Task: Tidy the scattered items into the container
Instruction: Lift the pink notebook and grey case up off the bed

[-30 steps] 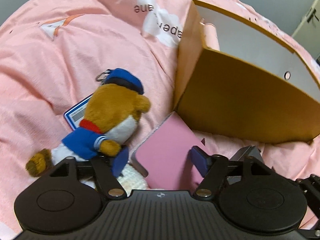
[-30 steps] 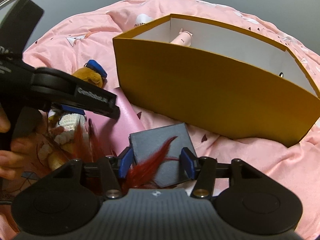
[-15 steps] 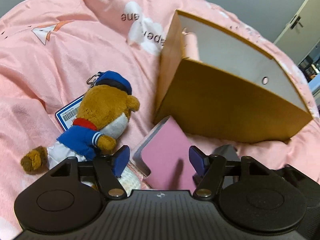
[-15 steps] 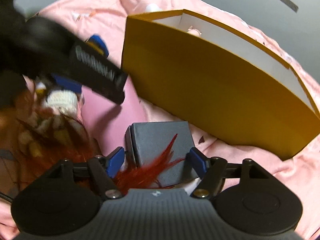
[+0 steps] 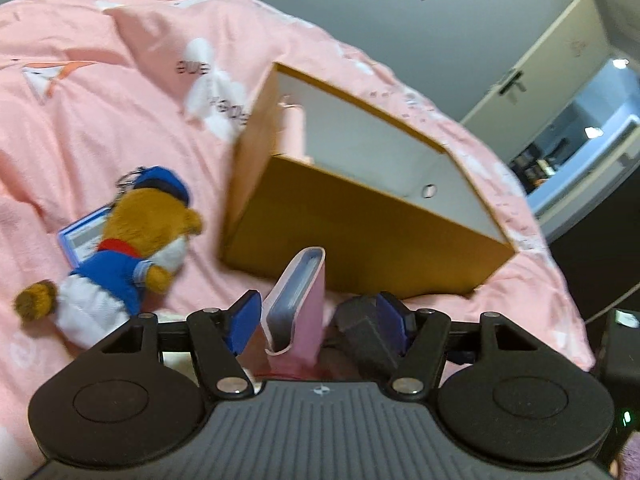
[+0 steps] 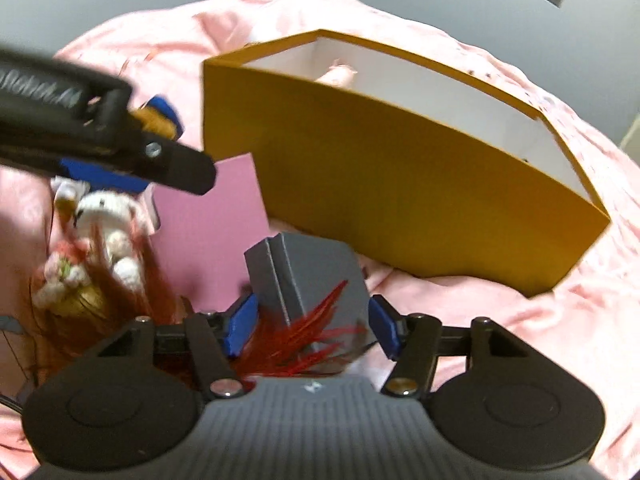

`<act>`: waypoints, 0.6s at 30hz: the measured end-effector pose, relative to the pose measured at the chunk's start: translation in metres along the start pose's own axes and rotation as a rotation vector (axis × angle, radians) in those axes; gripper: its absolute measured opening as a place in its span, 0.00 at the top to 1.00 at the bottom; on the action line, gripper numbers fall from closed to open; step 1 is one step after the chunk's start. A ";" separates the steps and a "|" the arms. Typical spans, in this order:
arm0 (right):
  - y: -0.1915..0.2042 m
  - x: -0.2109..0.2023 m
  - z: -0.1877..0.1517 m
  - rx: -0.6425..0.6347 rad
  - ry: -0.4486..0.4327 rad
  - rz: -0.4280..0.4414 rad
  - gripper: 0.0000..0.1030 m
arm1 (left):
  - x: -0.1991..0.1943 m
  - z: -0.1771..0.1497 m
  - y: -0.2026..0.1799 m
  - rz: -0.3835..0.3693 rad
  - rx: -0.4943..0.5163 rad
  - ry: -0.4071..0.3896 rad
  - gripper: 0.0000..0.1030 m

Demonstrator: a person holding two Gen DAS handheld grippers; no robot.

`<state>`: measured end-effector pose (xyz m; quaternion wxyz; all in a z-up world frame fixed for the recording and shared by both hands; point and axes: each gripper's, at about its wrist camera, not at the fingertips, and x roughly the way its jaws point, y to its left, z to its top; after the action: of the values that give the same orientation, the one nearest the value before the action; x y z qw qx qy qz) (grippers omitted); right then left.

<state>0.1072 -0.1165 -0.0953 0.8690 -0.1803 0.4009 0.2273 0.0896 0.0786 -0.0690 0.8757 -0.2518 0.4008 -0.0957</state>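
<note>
A pink notebook [image 5: 298, 300] stood on edge between the fingers of the left gripper [image 5: 316, 318], whose jaws had just been narrowing; whether its blue pads pressed the covers could not be told. The right gripper [image 6: 310, 324] straddled a grey box [image 6: 308, 276] draped with red feathers [image 6: 308, 344], its jaws closing in but apart from it. An orange box [image 5: 360, 232] sat just behind on the pink bedspread [image 5: 100, 100], a stuffed bear [image 5: 132, 248] lying near.
</note>
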 end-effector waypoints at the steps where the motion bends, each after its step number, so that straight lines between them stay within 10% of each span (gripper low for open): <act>1: -0.005 -0.002 0.000 0.025 -0.001 0.005 0.41 | 0.000 0.000 -0.003 -0.018 0.007 -0.001 0.29; 18: -0.060 -0.011 0.000 0.228 -0.028 -0.041 0.50 | 0.014 -0.010 -0.041 -0.211 0.181 0.009 0.41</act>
<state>0.1334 -0.1693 -0.0793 0.8938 -0.0853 0.4082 0.1648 0.0929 0.0345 -0.0626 0.8780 -0.2123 0.3657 -0.2242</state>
